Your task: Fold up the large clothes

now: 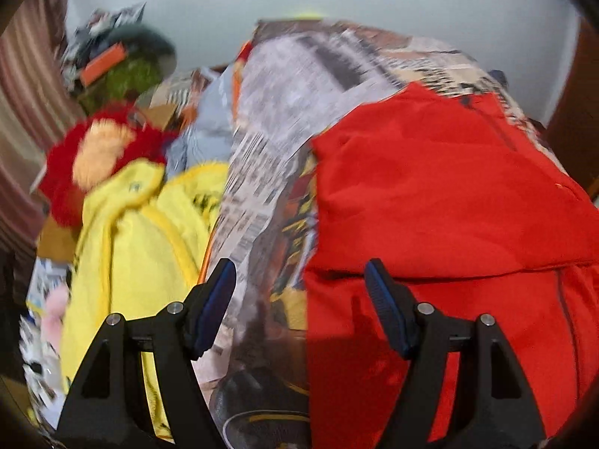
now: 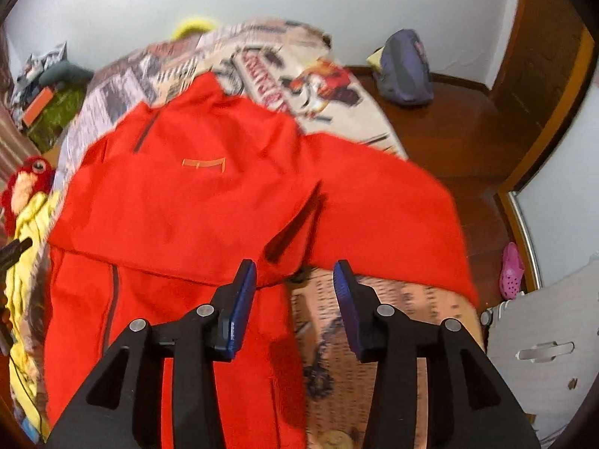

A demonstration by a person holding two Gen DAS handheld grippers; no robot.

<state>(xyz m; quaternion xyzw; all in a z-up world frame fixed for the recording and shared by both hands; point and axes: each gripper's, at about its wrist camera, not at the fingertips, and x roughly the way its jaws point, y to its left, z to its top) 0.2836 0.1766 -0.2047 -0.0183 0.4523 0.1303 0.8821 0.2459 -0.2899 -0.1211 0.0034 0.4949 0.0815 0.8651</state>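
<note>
Bright red zip-front jacket [image 2: 194, 202] is seen spread on a newsprint-patterned bedcover [image 2: 337, 355], one sleeve extended toward three o'clock. Left gripper [image 1: 301, 280] and right gripper [image 2: 295, 280] are held above it, jaws apart, nothing clamped.

I see the red jacket [image 2: 194, 194] lying spread on the bed, collar end away from me. Its upper part is folded down over the body, leaving a straight edge across. One sleeve [image 2: 389, 217] stretches out to the right, reaching the bed's edge. A dark zipper runs near its collar.
</note>
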